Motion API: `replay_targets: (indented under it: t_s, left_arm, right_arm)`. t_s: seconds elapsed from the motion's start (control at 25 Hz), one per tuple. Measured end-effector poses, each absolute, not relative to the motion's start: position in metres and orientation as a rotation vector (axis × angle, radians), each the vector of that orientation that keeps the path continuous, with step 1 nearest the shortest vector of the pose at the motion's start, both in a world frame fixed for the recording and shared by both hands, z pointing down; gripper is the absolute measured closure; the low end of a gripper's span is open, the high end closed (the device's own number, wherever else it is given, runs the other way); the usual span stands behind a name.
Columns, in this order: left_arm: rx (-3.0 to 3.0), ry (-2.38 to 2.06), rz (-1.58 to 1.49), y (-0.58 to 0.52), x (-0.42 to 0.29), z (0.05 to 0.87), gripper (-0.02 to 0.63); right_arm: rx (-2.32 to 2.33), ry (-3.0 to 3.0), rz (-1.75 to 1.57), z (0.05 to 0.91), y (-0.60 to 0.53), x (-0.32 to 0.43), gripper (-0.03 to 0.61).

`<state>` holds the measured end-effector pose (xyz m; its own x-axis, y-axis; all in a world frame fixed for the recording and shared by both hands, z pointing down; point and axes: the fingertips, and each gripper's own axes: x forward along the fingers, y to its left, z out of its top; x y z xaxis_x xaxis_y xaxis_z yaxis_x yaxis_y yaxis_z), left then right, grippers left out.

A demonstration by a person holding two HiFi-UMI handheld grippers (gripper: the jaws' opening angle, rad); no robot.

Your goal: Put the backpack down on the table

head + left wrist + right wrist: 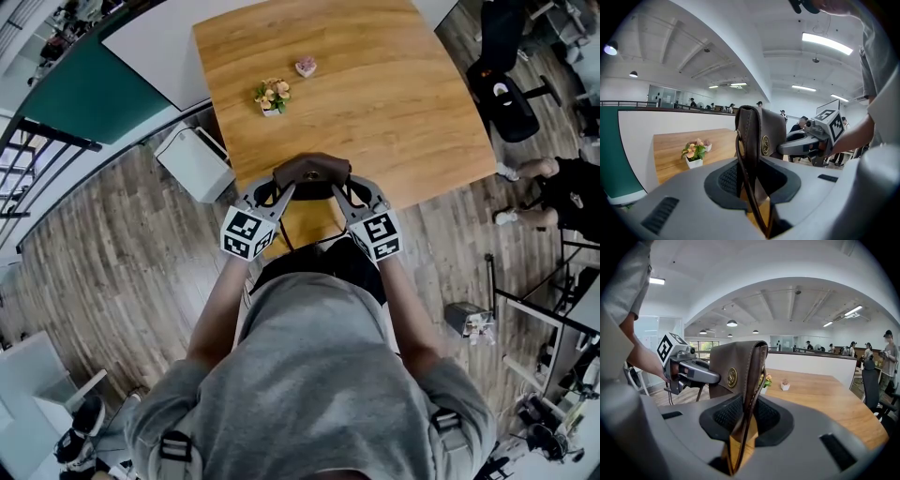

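Clamps left tool (279, 194) and right tool (342, 192), jaws narrowly parted, on opposite sides of the backpack (311, 172); holds it upright at the near edge of the tabletop (394, 103).

A: Setting?
B: Open-plan office, one large hall. Strip lights (827, 43) on a white beamed ceiling (787, 268), swivel chair (506, 98), wooden table (375, 112), plank floor (122, 244).
A: Occupied?
B: Yes. People (888, 352) standing at the back, glass-walled rooms (663, 96) behind.

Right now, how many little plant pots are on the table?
2. A flower pot near the table's middle, a smaller pink pot just beyond it. The backpack may hide others.
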<state>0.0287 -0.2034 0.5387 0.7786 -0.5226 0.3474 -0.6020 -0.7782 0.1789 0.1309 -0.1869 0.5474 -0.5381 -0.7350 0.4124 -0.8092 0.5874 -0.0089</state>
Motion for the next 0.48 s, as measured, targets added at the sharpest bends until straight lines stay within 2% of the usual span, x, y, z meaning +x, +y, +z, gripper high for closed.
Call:
replay_targets:
  t_s: [0.48]
  left_arm:
    - [2.662, -0.914, 0.42, -0.218, 0.017, 0.553, 0.529]
  right_arm:
    - [1.189, -2.461, 0.315, 0.565, -0.203, 0.12, 0.5]
